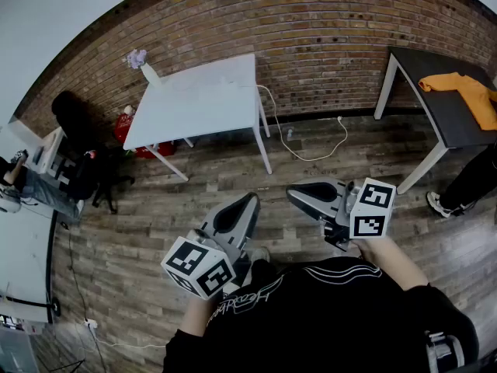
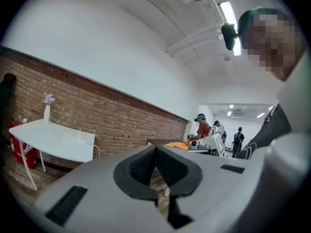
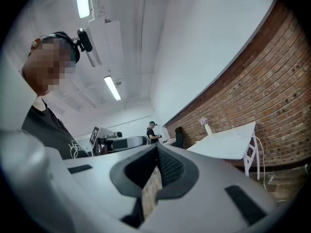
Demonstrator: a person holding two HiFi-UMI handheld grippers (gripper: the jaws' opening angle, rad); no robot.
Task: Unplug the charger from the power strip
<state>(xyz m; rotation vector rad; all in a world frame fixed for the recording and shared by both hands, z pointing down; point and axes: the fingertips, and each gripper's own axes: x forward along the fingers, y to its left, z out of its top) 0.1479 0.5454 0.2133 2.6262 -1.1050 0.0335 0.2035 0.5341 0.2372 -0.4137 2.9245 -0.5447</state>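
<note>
While the person stands well back on the wood-plank floor (image 1: 140, 231), the task is only at its approach step. The grey hand-held left gripper (image 1: 250, 199) and the matching right gripper (image 1: 292, 193) are held close in front of the body, roughly level. Both gripper views show each pair of jaws pressed together with nothing between them.

The work lies on the white rectangular table (image 1: 194, 107) that stands against the red-brick wall (image 1: 326, 29). Near the tabletop's far right corner sit a few small pale shapes. I take these to be the white power strip (image 1: 231, 81) with the charger in it, but from the head view they are too small to tell apart. The left gripper view gives a low white block with an upright stub (image 2: 80, 138) near that same end of the tabletop. A thin white cable (image 1: 299, 150) drops from the table's right edge and loops across the floor towards the wall.

Next, I judge, the person must walk up to the table's right end and bring both grippers over that corner. One gripper's jaws then need to open and close on the charger's body. The other gripper, kept closed, could pin the strip down so the pull comes straight out instead of dragging the strip along the tabletop.
</note>
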